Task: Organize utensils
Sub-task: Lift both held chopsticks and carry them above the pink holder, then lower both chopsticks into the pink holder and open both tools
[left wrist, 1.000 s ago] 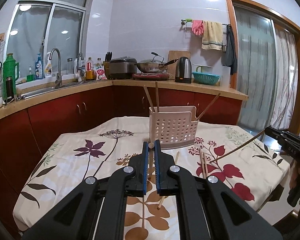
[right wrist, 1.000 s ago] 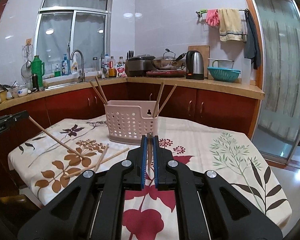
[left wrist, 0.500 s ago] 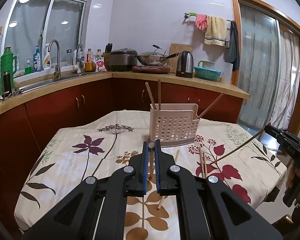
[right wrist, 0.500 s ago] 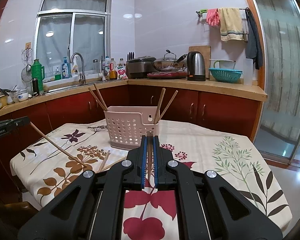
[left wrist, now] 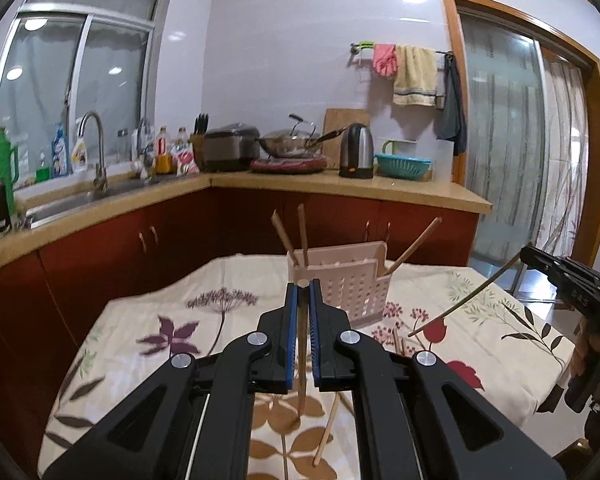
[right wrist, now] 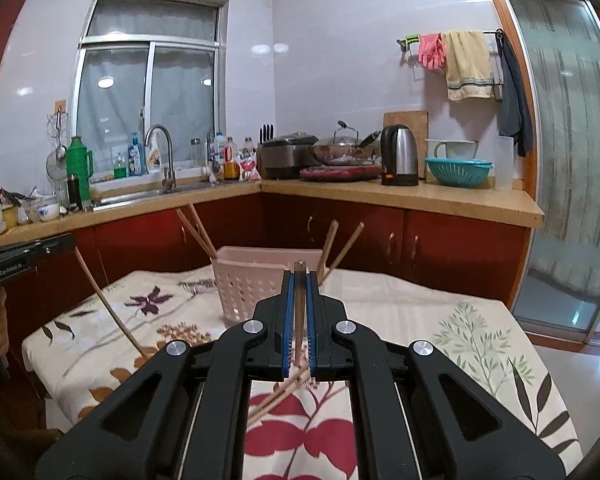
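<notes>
While above the table [left wrist: 148, 320], each claw clamped on a chopstick: left claw [left wrist: 303, 286], right claw [right wrist: 299, 278].

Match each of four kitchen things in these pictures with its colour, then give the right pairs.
Things:
1. basket
2. kettle
3. strainer
4. flask

Colours:
A. green
B. pink
C. turquoise
D. steel and black

Pairs: 1-B, 2-D, 3-C, 4-A
</notes>
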`<state>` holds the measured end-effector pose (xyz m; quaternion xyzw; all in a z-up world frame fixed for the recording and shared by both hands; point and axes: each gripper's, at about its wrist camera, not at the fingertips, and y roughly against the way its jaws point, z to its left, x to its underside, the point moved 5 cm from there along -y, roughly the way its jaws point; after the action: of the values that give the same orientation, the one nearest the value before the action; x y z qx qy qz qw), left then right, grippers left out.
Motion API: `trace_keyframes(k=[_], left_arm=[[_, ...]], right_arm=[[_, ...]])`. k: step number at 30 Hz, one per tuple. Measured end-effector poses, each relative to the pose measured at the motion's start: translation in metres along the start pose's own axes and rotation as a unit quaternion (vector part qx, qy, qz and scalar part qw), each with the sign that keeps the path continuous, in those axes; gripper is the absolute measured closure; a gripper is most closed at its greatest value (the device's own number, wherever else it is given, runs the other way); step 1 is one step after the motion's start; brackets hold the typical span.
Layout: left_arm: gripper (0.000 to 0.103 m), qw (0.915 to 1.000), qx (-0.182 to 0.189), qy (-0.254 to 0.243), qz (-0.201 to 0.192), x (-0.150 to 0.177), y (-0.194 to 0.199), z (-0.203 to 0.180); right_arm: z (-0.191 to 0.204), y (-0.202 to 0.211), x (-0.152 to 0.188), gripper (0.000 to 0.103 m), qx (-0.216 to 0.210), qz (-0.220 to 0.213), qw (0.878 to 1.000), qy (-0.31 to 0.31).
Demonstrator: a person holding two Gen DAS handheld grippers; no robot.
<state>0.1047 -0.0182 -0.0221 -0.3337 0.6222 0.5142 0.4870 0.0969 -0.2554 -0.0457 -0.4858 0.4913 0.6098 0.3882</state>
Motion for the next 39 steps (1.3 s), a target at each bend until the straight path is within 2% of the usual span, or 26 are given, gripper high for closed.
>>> trace_keyframes(k=[12, 17, 25, 31, 39], left_arm=[[0.097, 0.9967, 0.029, -0.014, -0.075, -0.066, -0.001, -0.013], [0.097, 0.9939, 0.035, -0.017, -0.103, -0.093, -0.016, -0.016], [0.097, 0.9918, 0.034, -0.012, -0.122, -0.115, -0.045, -0.014], [0.097, 0.9929, 0.027, -0.016, -0.115, -0.117, -0.077, -0.01], [0.097, 0.9967, 0.014, -0.014, -0.079, -0.088, -0.125, -0.004]], right_arm=[[-0.003, -0.006, -0.058, 0.097, -0.02, -0.048, 0.999, 0.006], [-0.007, -0.02, -0.08, 0.097, -0.023, -0.064, 0.998, 0.01], [-0.014, -0.059, -0.108, 0.097, -0.031, -0.083, 0.996, 0.01], [-0.02, -0.1, -0.108, 0.097, -0.031, -0.067, 0.997, 0.01], [-0.024, -0.156, -0.068, 0.097, -0.037, -0.005, 0.999, -0.006]])
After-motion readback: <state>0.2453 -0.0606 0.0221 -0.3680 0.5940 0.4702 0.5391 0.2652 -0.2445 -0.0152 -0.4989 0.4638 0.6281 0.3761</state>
